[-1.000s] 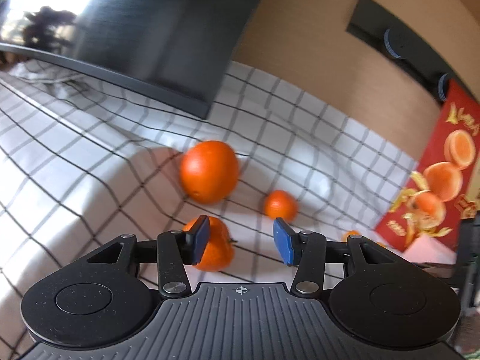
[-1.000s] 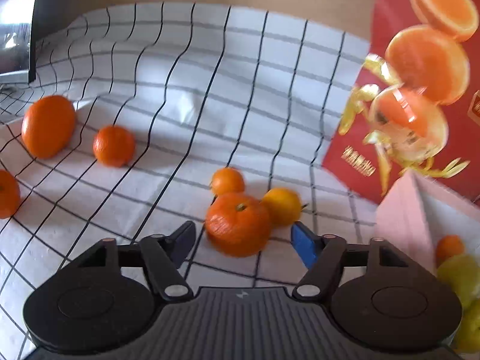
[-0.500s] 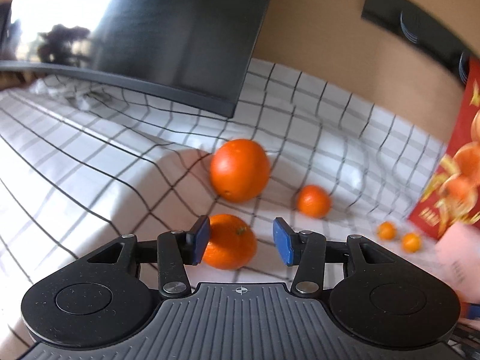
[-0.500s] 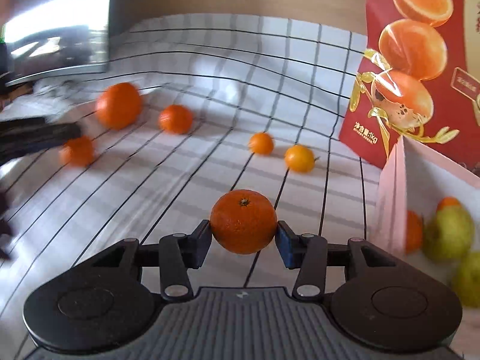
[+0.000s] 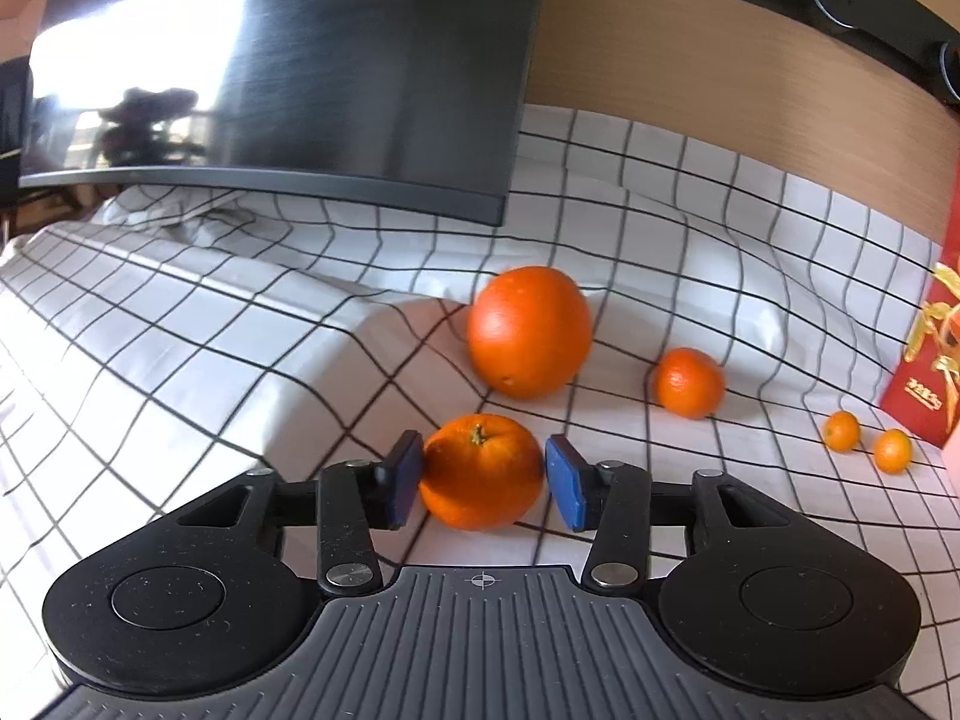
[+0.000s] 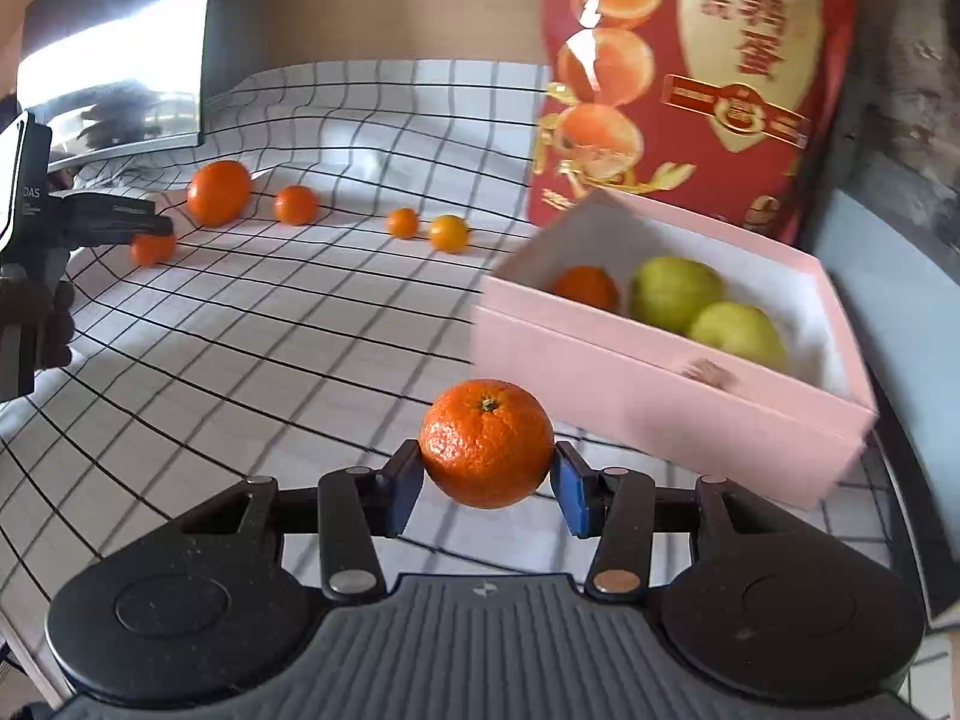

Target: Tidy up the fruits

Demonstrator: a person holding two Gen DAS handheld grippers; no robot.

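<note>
My right gripper [image 6: 486, 489] is shut on a mandarin [image 6: 486, 443] and holds it above the cloth, just left of the pink box [image 6: 636, 384]. The box holds one orange fruit [image 6: 587, 287] and two green fruits [image 6: 675, 294]. My left gripper [image 5: 483, 483] is open around an orange [image 5: 480, 471] lying on the checked cloth; its left pad touches the fruit and the right pad stands just clear. A big orange [image 5: 529, 331], a mandarin [image 5: 689, 382] and two kumquats [image 5: 841, 431] lie beyond it.
A dark monitor [image 5: 288, 66] stands at the back left on the checked cloth [image 5: 240, 360]. A red fruit bag [image 6: 690, 72] stands behind the pink box. The left gripper also shows in the right wrist view [image 6: 90, 222], at the far left.
My right gripper closed on the mandarin, lifted it and carried it right toward the pink box. My left gripper moved forward until the orange sat between its fingers.
</note>
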